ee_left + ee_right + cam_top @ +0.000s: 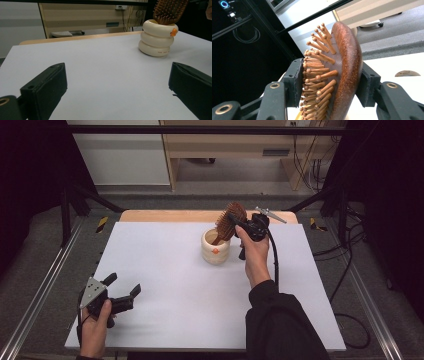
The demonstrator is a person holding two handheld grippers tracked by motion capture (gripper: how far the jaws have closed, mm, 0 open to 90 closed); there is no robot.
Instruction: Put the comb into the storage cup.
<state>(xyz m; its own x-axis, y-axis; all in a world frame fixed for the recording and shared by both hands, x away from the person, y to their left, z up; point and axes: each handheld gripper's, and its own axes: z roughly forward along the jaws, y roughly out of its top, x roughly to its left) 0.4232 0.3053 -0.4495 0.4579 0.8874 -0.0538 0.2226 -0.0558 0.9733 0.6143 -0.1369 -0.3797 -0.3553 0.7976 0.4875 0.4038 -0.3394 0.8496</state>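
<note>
Hairbrush (231, 220), wooden and bristled, stands just above centre of the high view with its handle down in the cream ringed holder (215, 247) on the white table (165, 270). My right gripper (332, 82) has its jaws clamped across the brush head, bristles one side, back the other. My left gripper (122, 287), lower left, rests with jaws wide apart, holding nothing.

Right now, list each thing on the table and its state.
Hairbrush: standing handle-down in the cup, head between the pads.
Cup: upright on the white table.
Right hand-held gripper: around the brush head.
Left hand-held gripper: open, holding nothing.
</note>
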